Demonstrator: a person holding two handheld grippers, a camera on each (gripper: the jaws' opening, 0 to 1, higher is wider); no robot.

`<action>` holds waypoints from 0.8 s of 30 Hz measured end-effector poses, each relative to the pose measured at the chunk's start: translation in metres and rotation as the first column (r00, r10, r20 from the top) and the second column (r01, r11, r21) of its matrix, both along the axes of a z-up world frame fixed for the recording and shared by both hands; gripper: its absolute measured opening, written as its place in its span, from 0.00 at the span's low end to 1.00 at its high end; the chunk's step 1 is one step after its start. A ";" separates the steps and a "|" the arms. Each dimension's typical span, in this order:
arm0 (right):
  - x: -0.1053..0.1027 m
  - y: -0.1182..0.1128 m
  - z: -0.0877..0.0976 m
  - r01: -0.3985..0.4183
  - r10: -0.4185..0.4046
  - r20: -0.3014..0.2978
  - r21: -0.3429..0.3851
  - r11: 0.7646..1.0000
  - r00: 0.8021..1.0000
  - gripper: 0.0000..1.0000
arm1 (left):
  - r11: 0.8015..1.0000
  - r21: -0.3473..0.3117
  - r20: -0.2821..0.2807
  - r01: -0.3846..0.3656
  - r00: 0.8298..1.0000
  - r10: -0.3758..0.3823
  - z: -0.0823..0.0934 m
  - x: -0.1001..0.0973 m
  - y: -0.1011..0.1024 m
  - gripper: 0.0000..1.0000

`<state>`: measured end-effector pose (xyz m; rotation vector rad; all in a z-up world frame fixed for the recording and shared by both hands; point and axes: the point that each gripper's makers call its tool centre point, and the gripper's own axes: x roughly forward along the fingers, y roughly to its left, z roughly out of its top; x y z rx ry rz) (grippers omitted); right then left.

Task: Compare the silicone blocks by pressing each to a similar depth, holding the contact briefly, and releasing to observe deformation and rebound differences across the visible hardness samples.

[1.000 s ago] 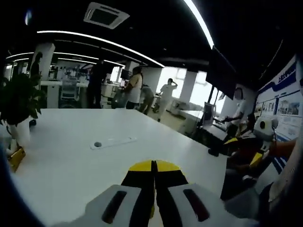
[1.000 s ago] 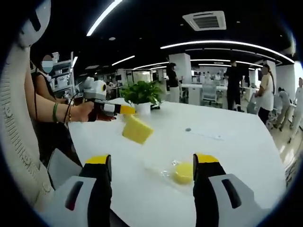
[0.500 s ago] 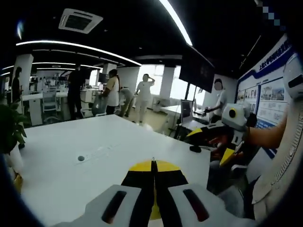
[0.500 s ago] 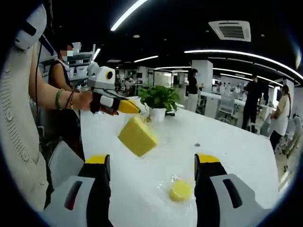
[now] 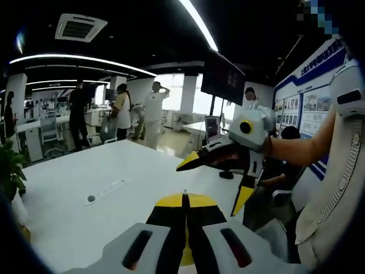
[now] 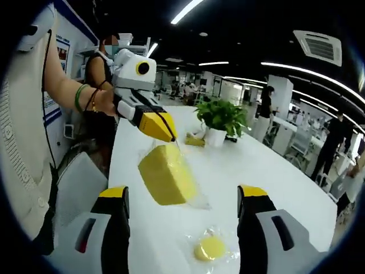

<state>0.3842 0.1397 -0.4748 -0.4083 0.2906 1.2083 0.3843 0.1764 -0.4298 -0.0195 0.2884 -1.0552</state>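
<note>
In the right gripper view a big yellow silicone block hangs above the white table inside clear plastic wrap. My left gripper comes in from the upper left and pinches the top of that wrap, jaws shut. Down on the table lies a small round yellow sample in its own clear wrap. My right gripper stands open, with the block and the round sample showing between its jaws but touching neither. In the left gripper view my left gripper is shut, and my right gripper reaches in from the right, open.
A potted plant and a small yellow item stand further along the table. A cable port sits in the tabletop. A person's sleeve and forearm hold the left gripper. Several people stand in the office behind.
The left gripper with the hanging block has come nearer to the right gripper, so the block looks larger. Both cameras swung; the right gripper now looms close in the left gripper view.
</note>
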 end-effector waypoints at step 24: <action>-0.002 0.051 -0.047 -0.323 0.300 -0.175 -0.123 0.938 0.938 0.61 | 0.992 -0.006 0.013 0.128 0.992 -0.128 0.009 -0.008 -0.030 0.00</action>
